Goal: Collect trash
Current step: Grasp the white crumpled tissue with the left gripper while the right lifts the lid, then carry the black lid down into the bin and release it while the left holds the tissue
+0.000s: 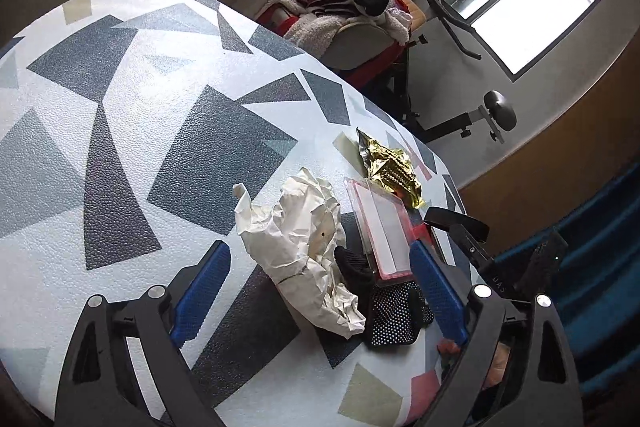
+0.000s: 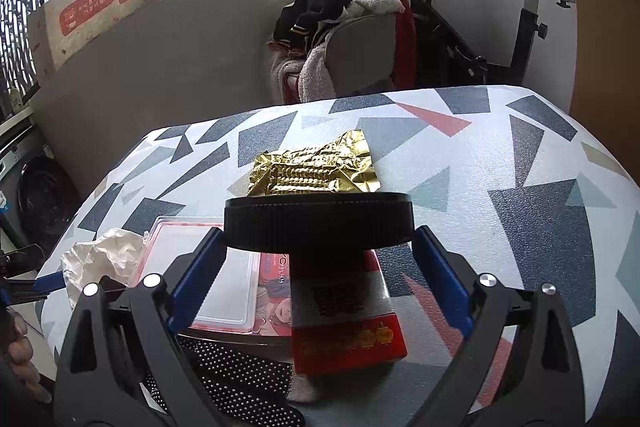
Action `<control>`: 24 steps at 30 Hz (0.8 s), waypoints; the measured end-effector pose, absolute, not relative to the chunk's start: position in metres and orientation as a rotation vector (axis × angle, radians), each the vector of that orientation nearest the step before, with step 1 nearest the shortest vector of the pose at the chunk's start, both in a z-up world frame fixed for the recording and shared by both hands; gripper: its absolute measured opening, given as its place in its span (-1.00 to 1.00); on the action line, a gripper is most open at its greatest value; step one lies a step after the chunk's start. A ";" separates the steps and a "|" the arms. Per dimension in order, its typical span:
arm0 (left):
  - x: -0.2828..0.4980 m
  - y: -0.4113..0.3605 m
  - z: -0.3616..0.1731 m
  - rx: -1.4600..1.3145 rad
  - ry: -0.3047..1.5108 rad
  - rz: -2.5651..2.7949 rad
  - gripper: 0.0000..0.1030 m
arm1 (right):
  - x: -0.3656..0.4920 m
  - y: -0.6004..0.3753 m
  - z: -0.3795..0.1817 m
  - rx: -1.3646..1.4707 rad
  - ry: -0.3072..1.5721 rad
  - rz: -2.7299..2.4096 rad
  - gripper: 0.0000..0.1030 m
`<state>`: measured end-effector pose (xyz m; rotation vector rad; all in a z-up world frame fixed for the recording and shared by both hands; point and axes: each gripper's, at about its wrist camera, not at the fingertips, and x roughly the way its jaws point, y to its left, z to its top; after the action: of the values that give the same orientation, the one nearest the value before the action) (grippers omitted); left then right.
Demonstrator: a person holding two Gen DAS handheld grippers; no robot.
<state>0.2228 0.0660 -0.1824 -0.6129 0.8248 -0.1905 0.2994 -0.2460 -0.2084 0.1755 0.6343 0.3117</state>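
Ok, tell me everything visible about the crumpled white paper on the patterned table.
The crumpled white paper is a large, loosely wadded sheet, cream-tinted in its folds, with a small dark spot and one corner sticking up. It lies on the geometric-patterned tablecloth between the wide-open blue fingers of the left gripper, neither pad touching it. Its right edge meets a black dotted glove and sits beside a clear plastic case with red trim. The right wrist view shows it near the table's left edge.

the black ribbed disc (image 2: 319, 225) hides the top of the red box (image 2: 347, 323) behind it. print on that box is too blurred to read. the dotted black glove (image 2: 236, 383) runs off the picture's bottom edge.
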 end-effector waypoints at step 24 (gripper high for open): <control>0.144 0.082 -0.086 -0.243 0.557 -0.135 -0.64 | 0.253 -0.218 -0.163 0.060 0.598 0.339 0.79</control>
<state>0.1439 0.0822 -0.0859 -0.2434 0.5570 -0.1355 0.2535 -0.2181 -0.1628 0.0603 0.5981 0.3390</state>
